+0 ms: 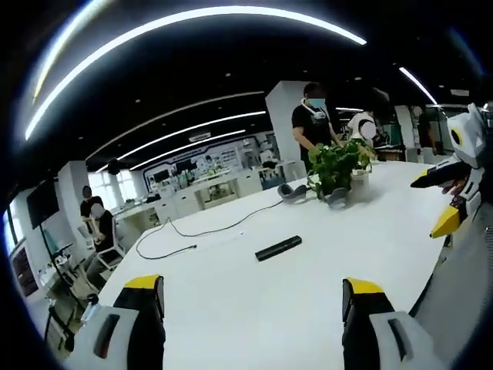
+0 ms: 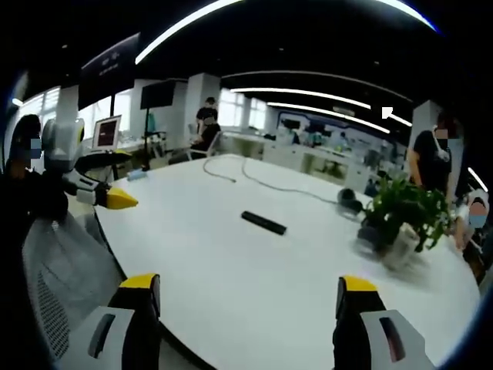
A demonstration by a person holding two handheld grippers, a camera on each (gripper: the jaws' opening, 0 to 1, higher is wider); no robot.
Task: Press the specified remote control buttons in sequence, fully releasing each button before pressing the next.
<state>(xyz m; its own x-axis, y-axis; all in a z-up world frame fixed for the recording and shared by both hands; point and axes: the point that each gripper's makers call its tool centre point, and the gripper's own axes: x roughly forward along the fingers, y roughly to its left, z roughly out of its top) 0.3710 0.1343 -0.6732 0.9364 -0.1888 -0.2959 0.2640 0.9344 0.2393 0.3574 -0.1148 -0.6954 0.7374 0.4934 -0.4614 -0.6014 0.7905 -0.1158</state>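
Mid-frame on the white tabletop [image 1: 231, 308] lies the slim black plastic remote control [image 1: 278, 247], well apart from both hand-held grippers, left [image 1: 253, 297] and right [image 2: 248, 297], jaws wide, empty. Likely light, rigid, slide-prone: press buttons straight down.

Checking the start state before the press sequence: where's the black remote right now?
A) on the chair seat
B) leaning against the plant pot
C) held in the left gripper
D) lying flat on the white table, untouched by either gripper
D: the remote lies flat on the white table, apart from the potted plant, with the open left gripper and the open right gripper both short of it.
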